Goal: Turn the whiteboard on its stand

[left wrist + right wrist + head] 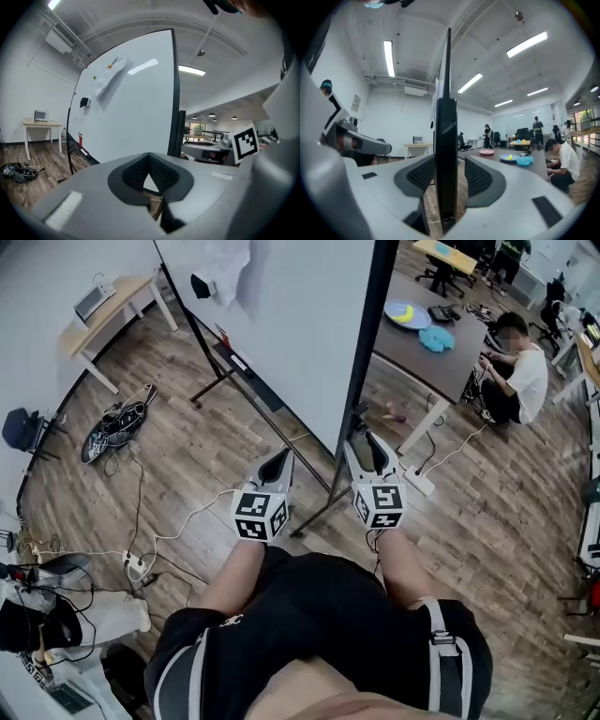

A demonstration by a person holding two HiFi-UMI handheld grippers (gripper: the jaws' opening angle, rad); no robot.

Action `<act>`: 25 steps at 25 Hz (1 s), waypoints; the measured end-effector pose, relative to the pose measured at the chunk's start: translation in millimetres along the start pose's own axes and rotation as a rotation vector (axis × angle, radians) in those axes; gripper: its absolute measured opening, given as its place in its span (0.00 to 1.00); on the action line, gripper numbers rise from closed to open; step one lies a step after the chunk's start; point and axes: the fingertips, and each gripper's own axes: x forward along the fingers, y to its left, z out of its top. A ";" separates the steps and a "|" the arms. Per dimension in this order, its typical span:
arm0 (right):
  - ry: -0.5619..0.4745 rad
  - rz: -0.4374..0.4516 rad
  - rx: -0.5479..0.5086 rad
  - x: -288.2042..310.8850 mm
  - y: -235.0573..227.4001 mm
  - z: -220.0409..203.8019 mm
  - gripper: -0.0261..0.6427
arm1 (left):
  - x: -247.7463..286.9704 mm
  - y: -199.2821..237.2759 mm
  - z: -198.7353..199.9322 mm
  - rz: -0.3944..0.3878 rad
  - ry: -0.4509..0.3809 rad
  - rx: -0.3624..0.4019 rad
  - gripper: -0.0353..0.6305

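At whiteboard [291,324] edge, level right gripper [370,451], jaws open astride it; left gripper [275,467] closed.

r. gripper [446,177]: jaws apart, straddling whiteboard [446,108] black frame edge, upright btwn pads; gap visible at right pad. bkgd: table [497,156], seated person [567,158] at right.

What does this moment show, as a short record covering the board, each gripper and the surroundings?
board: whiteboard upright on its stand, on a wood floor
left gripper: jaws together, nothing between them, facing the board's white face
right gripper: jaws apart, astride the board's black edge frame, pads not clamped on it
background: person sitting low beside a dark table
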 end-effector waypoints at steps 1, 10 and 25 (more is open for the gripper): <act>-0.041 -0.016 0.012 -9.1 -4.3 10.8 0.32 | 1.8 -1.1 3.3 0.003 -0.009 0.017 0.07; -0.129 -0.304 0.016 -73.0 -64.9 49.7 0.05 | 15.6 -20.2 14.6 -0.016 -0.045 0.054 0.07; -0.052 -0.239 0.085 -77.3 -58.2 16.7 0.05 | 16.1 -31.3 11.3 -0.023 -0.045 0.048 0.07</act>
